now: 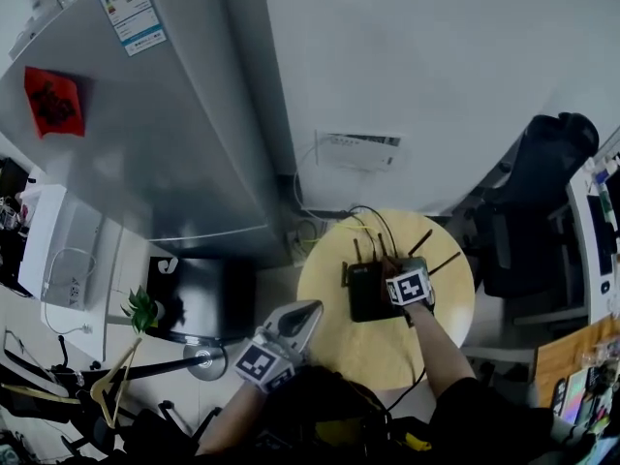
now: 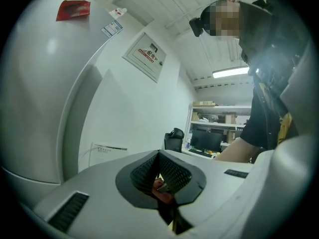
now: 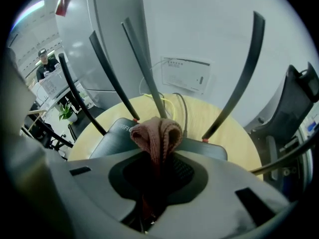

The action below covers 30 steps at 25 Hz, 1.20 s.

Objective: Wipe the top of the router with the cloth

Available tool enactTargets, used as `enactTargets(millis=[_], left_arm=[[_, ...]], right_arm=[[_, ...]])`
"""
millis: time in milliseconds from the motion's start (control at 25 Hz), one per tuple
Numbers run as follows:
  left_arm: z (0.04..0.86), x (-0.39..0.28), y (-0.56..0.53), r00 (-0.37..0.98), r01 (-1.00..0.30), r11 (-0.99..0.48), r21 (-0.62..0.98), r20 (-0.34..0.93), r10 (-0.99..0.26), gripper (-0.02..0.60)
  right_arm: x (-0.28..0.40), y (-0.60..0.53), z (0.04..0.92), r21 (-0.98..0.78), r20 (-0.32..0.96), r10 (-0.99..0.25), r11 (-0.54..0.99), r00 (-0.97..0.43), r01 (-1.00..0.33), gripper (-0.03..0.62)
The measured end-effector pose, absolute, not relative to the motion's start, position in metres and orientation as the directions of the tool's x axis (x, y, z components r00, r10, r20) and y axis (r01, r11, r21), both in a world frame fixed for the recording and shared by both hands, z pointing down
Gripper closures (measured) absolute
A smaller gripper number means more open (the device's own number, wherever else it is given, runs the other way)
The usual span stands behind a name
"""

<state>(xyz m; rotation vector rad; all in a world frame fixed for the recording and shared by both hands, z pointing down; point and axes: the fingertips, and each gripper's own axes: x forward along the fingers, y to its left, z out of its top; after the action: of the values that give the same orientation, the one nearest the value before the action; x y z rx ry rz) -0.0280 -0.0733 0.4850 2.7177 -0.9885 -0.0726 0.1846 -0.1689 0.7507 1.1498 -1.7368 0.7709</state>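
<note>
One router (image 1: 364, 296) with four antennas (image 3: 240, 78) on a round worktop (image 1: 334, 274); right gripper (image 3: 157, 166) fingers clamp one cloth (image 3: 157, 132) over it, left gripper (image 1: 308, 311) fingers closed together.

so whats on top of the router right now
The right tool, shut on a cloth, hangs over the router. Antennas stand along its far edge. The tool covers whether the cloth touches the top.

round pale wood table (image 1: 358, 352) by a white wall (image 1: 436, 66), small white wall box (image 1: 360, 150) above it. grey fridge (image 1: 165, 134) left, red sticker (image 1: 53, 103) on it. green plant (image 1: 142, 310) near the fridge. black office chair (image 1: 542, 192) right. 1 ceiling tube light (image 2: 230, 72) on.
</note>
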Motion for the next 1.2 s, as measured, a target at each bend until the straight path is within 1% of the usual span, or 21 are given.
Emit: enactTargets(millis=[200,360,600,680,800,920,1080,1200], left_arm=[[0.489,-0.025,-0.07,0.767,-0.626,-0.729,0.277,0.046,-0.64,0.58],[0.496,-0.026,-0.07,0.754,-0.644,-0.714,0.276,0.069,-0.653,0.58],[0.498,-0.02,-0.066,0.754,-0.644,-0.712,0.281,0.07,-0.654,0.58],[0.5,-0.021,-0.066,0.75,-0.648,-0.707,0.283,0.073,-0.658,0.58],[0.502,-0.021,-0.063,0.747,-0.651,-0.701,0.291,0.082,-0.66,0.58],[0.503,-0.02,-0.058,0.748,-0.652,-0.702,0.287,0.09,-0.657,0.58],[0.504,-0.021,-0.054,0.748,-0.652,-0.702,0.287,0.091,-0.657,0.58],[0.502,-0.023,-0.052,0.75,-0.65,-0.704,0.287,0.094,-0.654,0.58]], right_arm=[[0.204,-0.178,0.738,0.034,0.889,-0.435,0.373,-0.143,-0.927,0.528],[0.22,-0.178,0.738,0.061,0.889,-0.443,0.366,-0.117,-0.929,0.528],[0.25,-0.175,0.735,0.282,0.877,-0.475,0.398,0.066,-0.873,0.53],[0.259,-0.174,0.725,0.326,0.869,-0.482,0.379,0.117,-0.866,0.53],[0.268,-0.172,0.72,0.358,0.865,-0.476,0.369,0.156,-0.857,0.53],[0.278,-0.172,0.716,0.441,0.842,-0.493,0.393,0.22,-0.807,0.53],[0.283,-0.167,0.713,0.576,0.782,-0.543,0.44,0.307,-0.689,0.53],[0.284,-0.16,0.714,0.591,0.772,-0.547,0.432,0.323,-0.681,0.53]])
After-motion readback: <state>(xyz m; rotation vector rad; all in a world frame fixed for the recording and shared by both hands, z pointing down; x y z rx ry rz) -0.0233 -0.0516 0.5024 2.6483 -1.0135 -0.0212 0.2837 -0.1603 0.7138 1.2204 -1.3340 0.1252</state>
